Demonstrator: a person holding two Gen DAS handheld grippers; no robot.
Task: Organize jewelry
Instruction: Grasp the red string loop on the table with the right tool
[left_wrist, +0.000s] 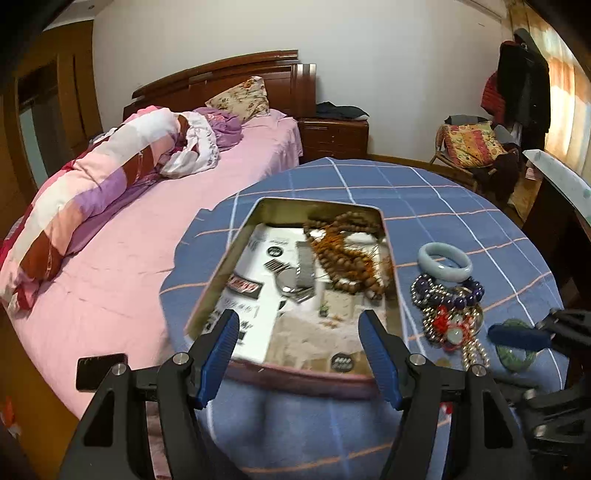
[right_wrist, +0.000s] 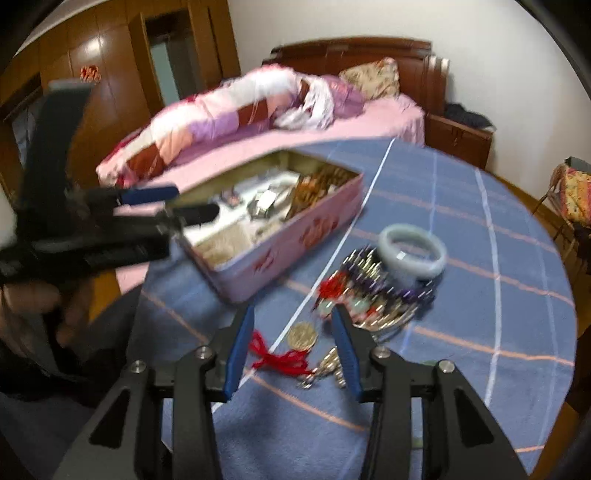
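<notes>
On the blue checked desk (left_wrist: 461, 206), beside a pink bed (left_wrist: 122, 266), an open pink tin (right_wrist: 291, 243) holds brown prayer beads (left_wrist: 347, 254) and papers. Just right of it lies a tangled heap of jewelry (left_wrist: 447, 310), with a pale jade bangle (left_wrist: 445, 260) touching its far edge. The left hand-held gripper (left_wrist: 299, 328) hovers spread wide over the tin's near end, pinching nothing. The right hand-held gripper (right_wrist: 291, 332) stands parted above a gold coin (right_wrist: 303, 335) and red cord (right_wrist: 284, 356), its pads clear of both.
</notes>
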